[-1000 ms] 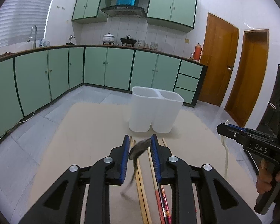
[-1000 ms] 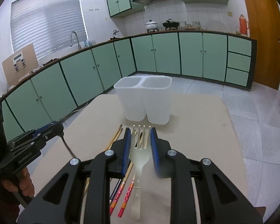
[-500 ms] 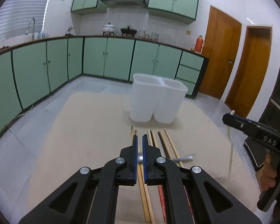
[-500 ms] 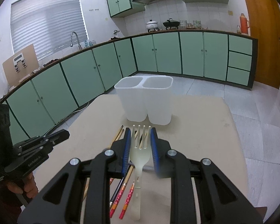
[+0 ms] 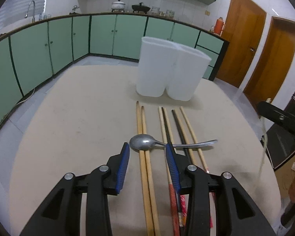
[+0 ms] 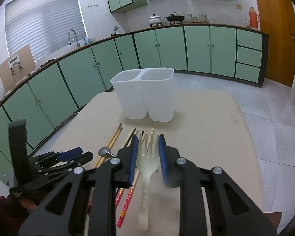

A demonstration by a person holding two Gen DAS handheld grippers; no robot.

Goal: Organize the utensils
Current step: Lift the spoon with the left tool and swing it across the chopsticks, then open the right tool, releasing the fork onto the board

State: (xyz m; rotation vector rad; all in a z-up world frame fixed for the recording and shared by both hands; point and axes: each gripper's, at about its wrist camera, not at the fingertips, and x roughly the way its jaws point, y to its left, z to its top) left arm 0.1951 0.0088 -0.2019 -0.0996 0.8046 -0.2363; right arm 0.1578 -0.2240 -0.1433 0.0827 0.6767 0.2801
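A metal spoon (image 5: 147, 144) lies crosswise over several chopsticks (image 5: 145, 169) on the beige table. My left gripper (image 5: 147, 152) is open just behind the spoon's bowl and holds nothing. My right gripper (image 6: 147, 149) is shut on a pale plastic fork (image 6: 147, 161), tines forward, held above the table. A white two-compartment holder (image 5: 171, 72) stands at the table's far side and also shows in the right wrist view (image 6: 145, 94). The spoon's bowl (image 6: 104, 151) and the left gripper (image 6: 68, 157) show at the left of the right wrist view.
Red-ended chopsticks (image 6: 127, 200) lie under the right gripper. The beige table (image 5: 78, 122) ends at the tiled floor on all sides. Green cabinets (image 5: 39, 45) and wooden doors (image 5: 243, 45) ring the room.
The left gripper shut, then opened; the spoon it held now lies across the chopsticks. The left gripper has tilted down toward the table. The right gripper still holds the fork.
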